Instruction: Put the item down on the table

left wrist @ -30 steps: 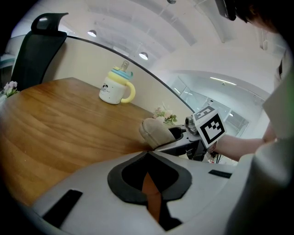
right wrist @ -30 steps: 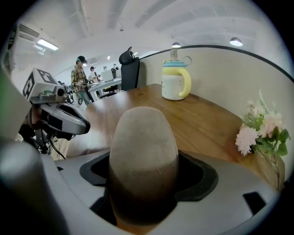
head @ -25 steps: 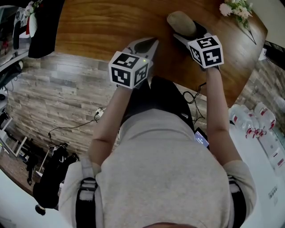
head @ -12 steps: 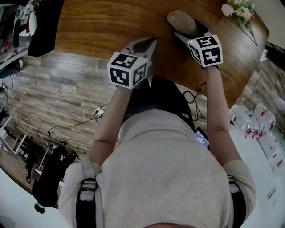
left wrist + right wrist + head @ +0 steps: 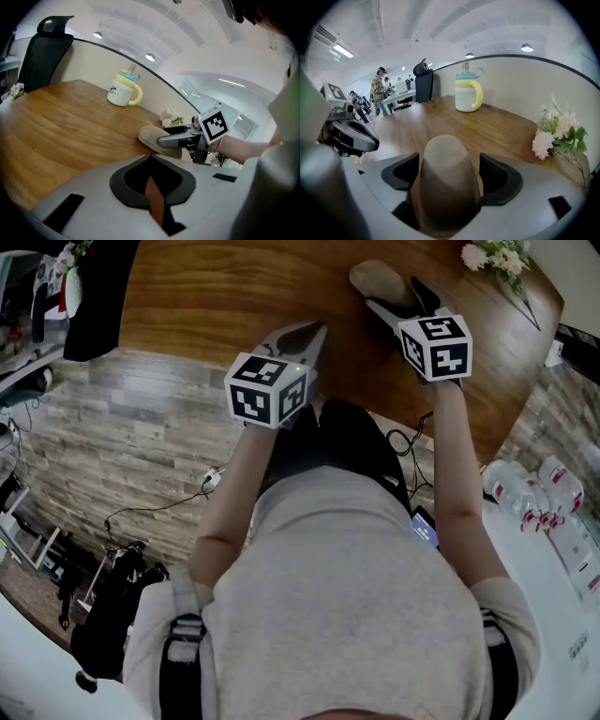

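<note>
Holding the beige slipper (image 5: 445, 154) by one end, the right gripper (image 5: 450, 178) has its jaws pinched on what looks a soft, light, squashy thing, low at the wooden bench (image 5: 70, 122), while the left gripper (image 5: 151, 185) hangs with jaws together, empty

Tabletop (image 5: 216, 296): warm brown, streaked wood grain.
Slipper (image 5: 378, 279): plain beige-tan, unpatterned.
Left hand-held gripper (image 5: 152, 187): light grey shell, black pads.
Right hand-held gripper (image 5: 450, 168): light grey shell, black pads.
Marker cubes (image 5: 267, 388): white faces, black square patterns.
Cup (image 5: 466, 96): white body, yellow handle, teal lid.
Flowers (image 5: 555, 133): pale pink and white, green leaves.
Floor (image 5: 122, 437): grey-brown planks.
Chair (image 5: 42, 51): black.
</note>
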A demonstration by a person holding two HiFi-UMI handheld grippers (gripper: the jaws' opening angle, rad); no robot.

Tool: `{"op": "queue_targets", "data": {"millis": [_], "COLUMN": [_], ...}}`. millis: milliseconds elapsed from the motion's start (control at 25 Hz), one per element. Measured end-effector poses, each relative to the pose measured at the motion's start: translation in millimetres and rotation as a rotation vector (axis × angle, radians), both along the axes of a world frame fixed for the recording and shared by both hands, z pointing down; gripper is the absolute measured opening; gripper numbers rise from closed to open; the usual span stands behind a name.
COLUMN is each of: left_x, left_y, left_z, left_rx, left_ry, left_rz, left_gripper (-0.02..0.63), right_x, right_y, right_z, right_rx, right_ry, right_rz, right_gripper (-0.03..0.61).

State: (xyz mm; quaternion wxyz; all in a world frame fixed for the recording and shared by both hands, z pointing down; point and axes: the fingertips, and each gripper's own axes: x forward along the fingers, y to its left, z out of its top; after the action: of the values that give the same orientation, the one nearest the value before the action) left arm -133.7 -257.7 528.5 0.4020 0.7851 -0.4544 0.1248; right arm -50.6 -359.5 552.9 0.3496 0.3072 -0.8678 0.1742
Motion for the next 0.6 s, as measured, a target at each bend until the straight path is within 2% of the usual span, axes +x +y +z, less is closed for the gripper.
{"op": "queue_targets", "data": {"millis": [200,320,600], "left_x": [1,3,3], "left_y": [-6,-9,-13], "left_z": [-15,-24,-53], "left_rx": [0.037,0.057,0.125], "left_ry": [-0.005,-0.013,-0.034], "left_rz": [0.01,0.03,0.052], "left_gripper": [0.011,0.011,0.011], "right_x": [0,3,6], "right_y": [-2,-2,6], "right_z": [-29,-45,-83], "right_rx": [0.057,0.078,0.128], "right_ry": [-0.053,-0.094,-0.158], "right_rz": [0.046,0.085,0.101], "right_gripper": [0.398,0.333,0.274]}}
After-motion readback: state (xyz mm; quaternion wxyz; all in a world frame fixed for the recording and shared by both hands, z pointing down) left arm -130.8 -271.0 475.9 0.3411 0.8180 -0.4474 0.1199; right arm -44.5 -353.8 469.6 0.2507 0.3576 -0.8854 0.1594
